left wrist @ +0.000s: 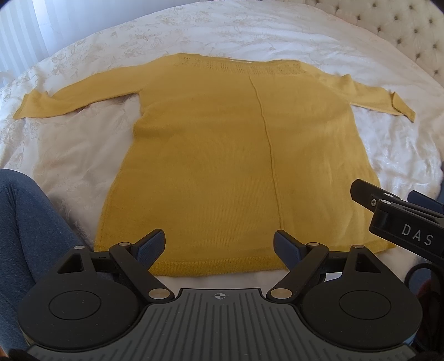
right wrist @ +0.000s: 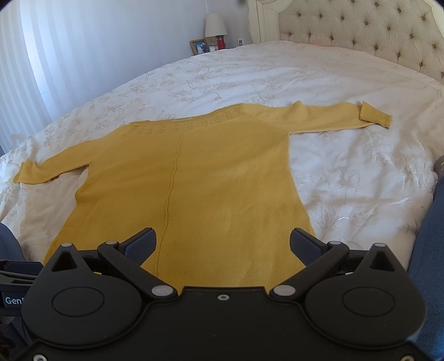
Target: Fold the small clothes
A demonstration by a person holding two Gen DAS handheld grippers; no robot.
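A yellow knit sweater is laid flat on the white bedspread, sleeves stretched out to both sides, its hem just ahead of both tongs. The left tongs are held spread above the hem, nothing pinched. The right tongs are likewise spread wide over the hem.

Bedroom, quilted bed, tufted headboard, lamp
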